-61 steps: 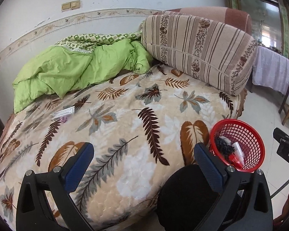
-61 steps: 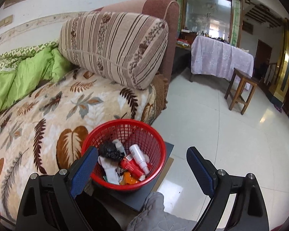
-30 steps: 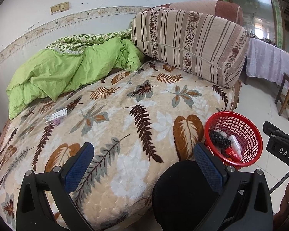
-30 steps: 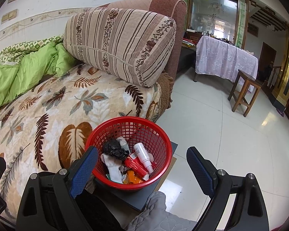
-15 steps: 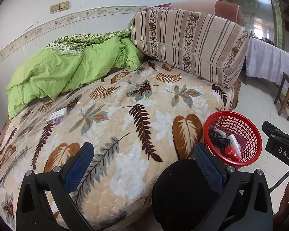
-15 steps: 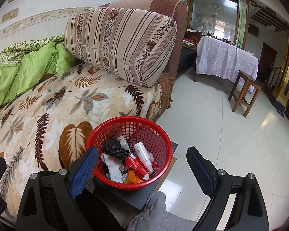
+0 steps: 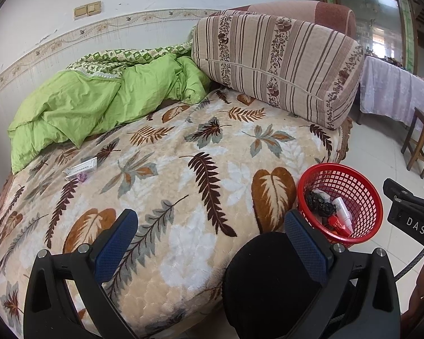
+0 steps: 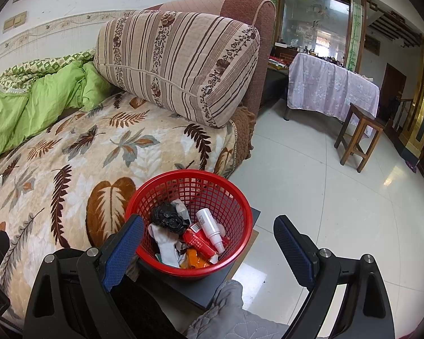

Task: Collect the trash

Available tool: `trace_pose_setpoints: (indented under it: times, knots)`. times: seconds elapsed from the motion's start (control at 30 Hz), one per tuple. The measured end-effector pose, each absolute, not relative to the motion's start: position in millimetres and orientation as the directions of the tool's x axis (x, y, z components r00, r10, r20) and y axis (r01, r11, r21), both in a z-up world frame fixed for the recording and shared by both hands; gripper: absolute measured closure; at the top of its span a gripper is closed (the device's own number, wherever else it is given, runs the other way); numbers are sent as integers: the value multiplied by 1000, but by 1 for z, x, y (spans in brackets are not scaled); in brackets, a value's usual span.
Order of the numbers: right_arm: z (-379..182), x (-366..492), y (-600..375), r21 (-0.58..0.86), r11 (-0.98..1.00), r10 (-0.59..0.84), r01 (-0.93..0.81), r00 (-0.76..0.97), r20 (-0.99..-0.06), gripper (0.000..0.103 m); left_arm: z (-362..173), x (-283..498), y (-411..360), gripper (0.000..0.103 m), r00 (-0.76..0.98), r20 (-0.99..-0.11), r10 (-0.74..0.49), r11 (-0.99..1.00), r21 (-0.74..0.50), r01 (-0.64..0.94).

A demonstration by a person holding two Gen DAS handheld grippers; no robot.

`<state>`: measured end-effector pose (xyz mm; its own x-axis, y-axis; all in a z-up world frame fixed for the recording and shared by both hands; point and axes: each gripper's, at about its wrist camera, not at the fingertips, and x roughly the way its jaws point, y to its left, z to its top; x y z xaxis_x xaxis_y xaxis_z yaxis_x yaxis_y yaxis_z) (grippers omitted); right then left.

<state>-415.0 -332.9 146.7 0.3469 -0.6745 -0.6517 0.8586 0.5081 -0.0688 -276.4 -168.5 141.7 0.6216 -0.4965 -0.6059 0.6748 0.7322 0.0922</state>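
A red mesh basket (image 8: pixel 234 197) stands on a dark low stand beside the bed, holding a black bag, a white bottle, a red tube and papers. It also shows in the left wrist view (image 7: pixel 350 186). A small white box (image 7: pixel 80 168) with a purple scrap beside it lies on the leaf-patterned blanket at the far left. My left gripper (image 7: pixel 212 243) is open and empty above the bed's near edge. My right gripper (image 8: pixel 209 247) is open and empty just above the basket.
A green duvet (image 7: pixel 99 104) is bunched at the back of the bed. A striped bolster (image 7: pixel 277 65) leans on the headboard. A wooden stool (image 8: pixel 359 135) and a cloth-covered table (image 8: pixel 330 90) stand on the tiled floor to the right.
Both grippers have drawn back a little from the bed over the last two seconds and are nearly still now. Both stay open and empty.
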Motion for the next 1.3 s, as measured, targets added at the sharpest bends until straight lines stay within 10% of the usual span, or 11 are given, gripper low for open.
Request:
trace_pose_setpoints:
  times: [1.3]
  knots:
    - [144, -416, -332, -73, 509, -670, 858, 341, -660, 9, 142, -278, -169, 0, 618, -607, -499, 731, 88, 677]
